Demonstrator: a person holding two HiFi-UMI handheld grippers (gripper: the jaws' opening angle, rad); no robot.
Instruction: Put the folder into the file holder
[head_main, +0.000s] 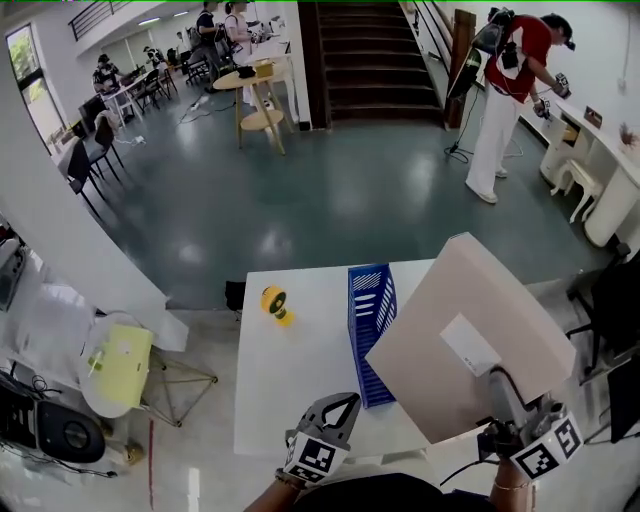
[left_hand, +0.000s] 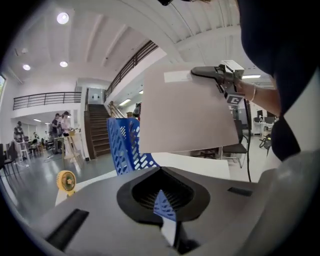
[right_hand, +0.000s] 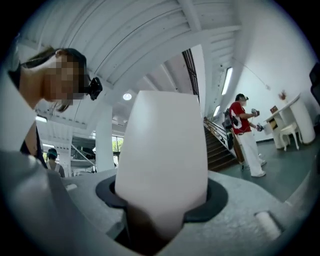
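**Folder in the air, holder not yet loaded**

Closest to you, your left gripper (head_main: 347, 402) sits low over the near edge of the white counter (head_main: 290, 375). Its jaws are pressed together and grip nothing that I can confirm. Only a sliver of blue shows just past them.

Your right gripper (head_main: 498, 385) has its jaws clamped on the lower corner of the tan folder (head_main: 455, 320). The folder hangs tilted in the air, above and to the right of the blue file holder (head_main: 372, 300) and clear of it.

This looks like the carry step. Next you'll want to turn the folder onto its edge, line it up with a slot, and lower it in. The holder looks light, so your left gripper may need to steady it.

Further back, a small yellow fan (head_main: 274, 301) stands apart on the holder's left, out of your way.
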